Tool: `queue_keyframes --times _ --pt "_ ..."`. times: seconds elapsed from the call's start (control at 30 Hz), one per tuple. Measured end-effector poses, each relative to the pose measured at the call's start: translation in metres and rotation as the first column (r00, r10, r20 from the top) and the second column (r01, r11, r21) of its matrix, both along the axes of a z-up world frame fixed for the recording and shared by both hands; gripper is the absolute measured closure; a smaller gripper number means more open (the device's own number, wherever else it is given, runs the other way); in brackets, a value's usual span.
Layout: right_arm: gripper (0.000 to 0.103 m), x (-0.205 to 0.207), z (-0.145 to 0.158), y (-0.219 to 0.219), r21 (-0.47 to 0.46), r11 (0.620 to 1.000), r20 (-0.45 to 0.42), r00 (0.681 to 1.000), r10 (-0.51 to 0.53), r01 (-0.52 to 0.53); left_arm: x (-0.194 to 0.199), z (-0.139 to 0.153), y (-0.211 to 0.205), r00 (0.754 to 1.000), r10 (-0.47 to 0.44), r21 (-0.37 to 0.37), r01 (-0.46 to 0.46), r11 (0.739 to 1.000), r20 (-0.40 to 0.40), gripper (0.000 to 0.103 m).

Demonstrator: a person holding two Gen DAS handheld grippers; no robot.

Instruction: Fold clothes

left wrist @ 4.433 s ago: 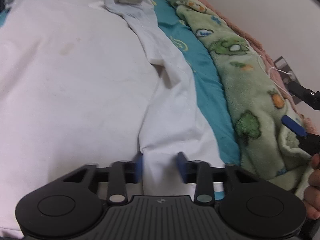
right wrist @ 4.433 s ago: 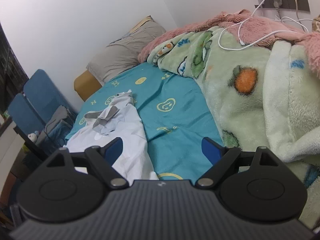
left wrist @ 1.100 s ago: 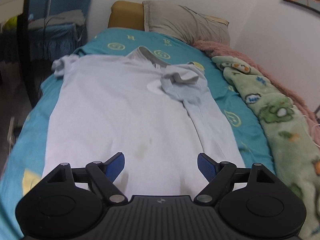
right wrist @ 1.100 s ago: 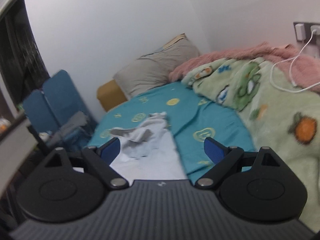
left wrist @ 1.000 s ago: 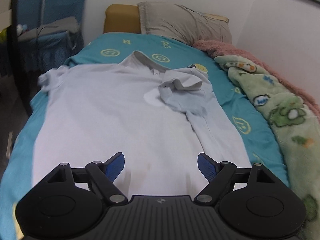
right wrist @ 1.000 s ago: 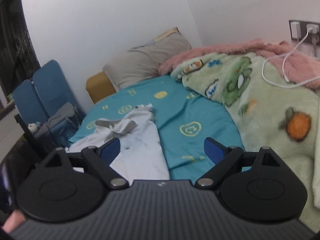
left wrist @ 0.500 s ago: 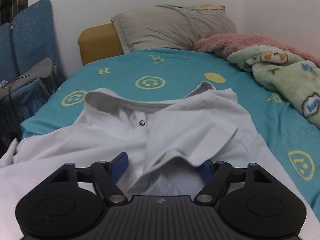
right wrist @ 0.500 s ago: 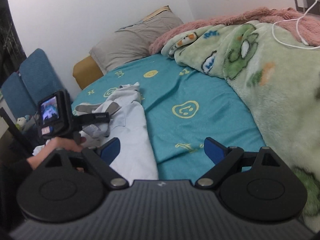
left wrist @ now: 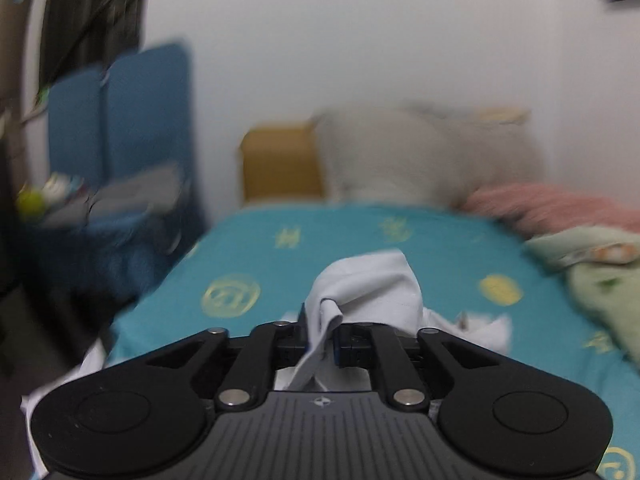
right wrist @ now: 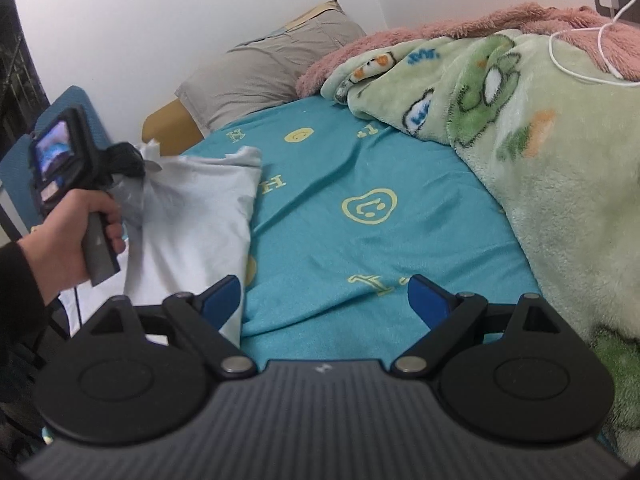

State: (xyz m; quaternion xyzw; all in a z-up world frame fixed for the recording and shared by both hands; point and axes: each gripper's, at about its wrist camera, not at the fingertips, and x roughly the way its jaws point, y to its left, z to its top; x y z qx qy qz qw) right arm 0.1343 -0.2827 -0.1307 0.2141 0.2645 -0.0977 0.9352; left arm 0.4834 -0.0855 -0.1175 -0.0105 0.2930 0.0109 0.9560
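While the left wrist view is smeared with blur, it gives the only close look at the left claw (left wrist: 323, 340): its jaws are closing, and a bunched fold of the white shirt (left wrist: 368, 292) stands pinched between the blue pads and puffs up above them. Behind it that view shows a blue folding chair (left wrist: 120, 120) at far left and a yellow headboard (left wrist: 280, 164) — both soft and indistinct.

Only the right wrist view shows the person's hand (right wrist: 76, 232) wrapped round the left tool's handle, its small screen lit, with a dark sleeve (right wrist: 20, 292) at the near left edge. It also shows the right claw (right wrist: 324, 298) standing wide apart with nothing between its blue pads; it hangs over the teal bedsheet (right wrist: 352, 200), its left pad just over the shirt's near right edge. A white cable (right wrist: 576, 60) trails across the green cartoon blanket (right wrist: 540, 140) at right, with a pink fleece blanket (right wrist: 420, 36) behind it and a grey pillow (right wrist: 272, 68) at the far end.

The shirt lies along the left side of the bed — pale, creased, its far part drawn up into a peak at the left claw, the cloth below hanging in slack folds towards the near side.
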Motion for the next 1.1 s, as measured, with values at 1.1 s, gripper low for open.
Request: queue_keyframes --times 1.1 --pt "0.011 -0.138 0.079 0.014 -0.057 0.995 0.075 0.993 0.090 -0.086 -0.434 -0.034 0.073 0.757 -0.481 -0.481 0.253 0.839 -0.442 0.042"
